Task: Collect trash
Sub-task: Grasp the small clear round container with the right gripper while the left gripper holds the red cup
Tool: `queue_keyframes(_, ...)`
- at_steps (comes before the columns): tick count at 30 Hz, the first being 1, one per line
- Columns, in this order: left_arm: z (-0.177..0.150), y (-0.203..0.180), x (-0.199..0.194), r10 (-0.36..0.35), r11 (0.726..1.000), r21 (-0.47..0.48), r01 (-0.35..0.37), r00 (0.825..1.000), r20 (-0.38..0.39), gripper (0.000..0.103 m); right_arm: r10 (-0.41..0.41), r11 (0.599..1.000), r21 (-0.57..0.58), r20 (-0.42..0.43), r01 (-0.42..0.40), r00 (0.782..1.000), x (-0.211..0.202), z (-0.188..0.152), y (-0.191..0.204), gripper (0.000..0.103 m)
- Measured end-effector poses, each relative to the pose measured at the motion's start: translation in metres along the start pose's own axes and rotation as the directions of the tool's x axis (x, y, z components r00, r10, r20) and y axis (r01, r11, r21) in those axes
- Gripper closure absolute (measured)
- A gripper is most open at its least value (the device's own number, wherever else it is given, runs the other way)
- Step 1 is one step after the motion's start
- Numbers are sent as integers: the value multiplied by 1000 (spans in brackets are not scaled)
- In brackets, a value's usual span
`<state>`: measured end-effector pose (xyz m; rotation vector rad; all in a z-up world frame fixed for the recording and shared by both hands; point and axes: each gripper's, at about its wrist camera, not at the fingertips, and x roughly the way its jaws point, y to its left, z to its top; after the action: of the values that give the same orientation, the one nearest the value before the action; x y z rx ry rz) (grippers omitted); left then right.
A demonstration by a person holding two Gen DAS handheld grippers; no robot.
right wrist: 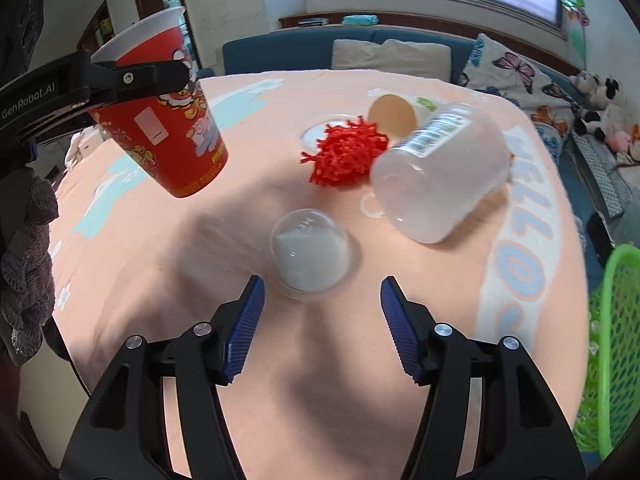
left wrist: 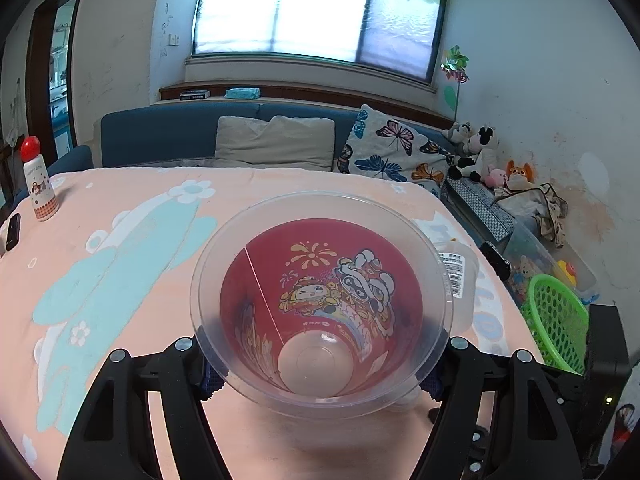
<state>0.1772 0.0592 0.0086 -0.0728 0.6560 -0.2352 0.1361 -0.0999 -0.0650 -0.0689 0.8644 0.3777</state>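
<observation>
Right tongs (right wrist: 322, 320): spread wide, blue pads (right wrist: 245, 330) holding nothing, poised over the near part of the counter (right wrist: 224, 248), which carries a peach cloth with pale blue and white flowers and lettering.

Just beyond the pads, between them, a clear dome lid (right wrist: 313, 254) lies on the cloth, untouched. Farther and to the right, a frosted plastic jar (right wrist: 440, 178) lies on its side, barcode label uppermost. Just left of the jar, a clump of red shredded paper (right wrist: 346, 154) rests on the cloth, touching or nearly touching the jar; contact cannot be confirmed. Behind the shred, a tipped paper cup (right wrist: 394, 114) shows its brown interior.

Left tongs (left wrist: 320, 376): closed on the cup (left wrist: 320, 308), a clear cup in a red printed sleeve with cartoon figures, gripped near its base with the mouth facing away. In the right wrist view the same cup (right wrist: 168, 120) is seen held clear above the left part of the counter, tilted, with the black arm of the left tongs (right wrist: 132, 78) across its upper wall.

At the right edge, beside the counter, a green mesh basket (right wrist: 612, 344) stands. At the far left of the counter, a small bottle (left wrist: 38, 180) with a red round cap stands upright. Beyond the counter: a blue sofa (left wrist: 168, 132) with cushions, soft toys at its right end, and a window (left wrist: 316, 12) above.
</observation>
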Motion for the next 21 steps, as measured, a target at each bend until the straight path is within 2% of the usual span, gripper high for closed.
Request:
queue_keyframes(11, -1, 13, 9, -4, 1000, -12, 4, 1000, -14, 33, 33, 999, 4, -9, -33, 999, 37, 17, 4, 42)
queue_keyframes(15, -2, 12, 12, -6, 1000, -12, 5, 1000, -19, 33, 29, 999, 22, -28, -28, 999, 48, 17, -1, 46)
queue_keyframes(21, -3, 8, 13, -6, 1000, -10, 6, 1000, -23, 33, 44, 998, 34, -15, -44, 999, 42, 15, -4, 47)
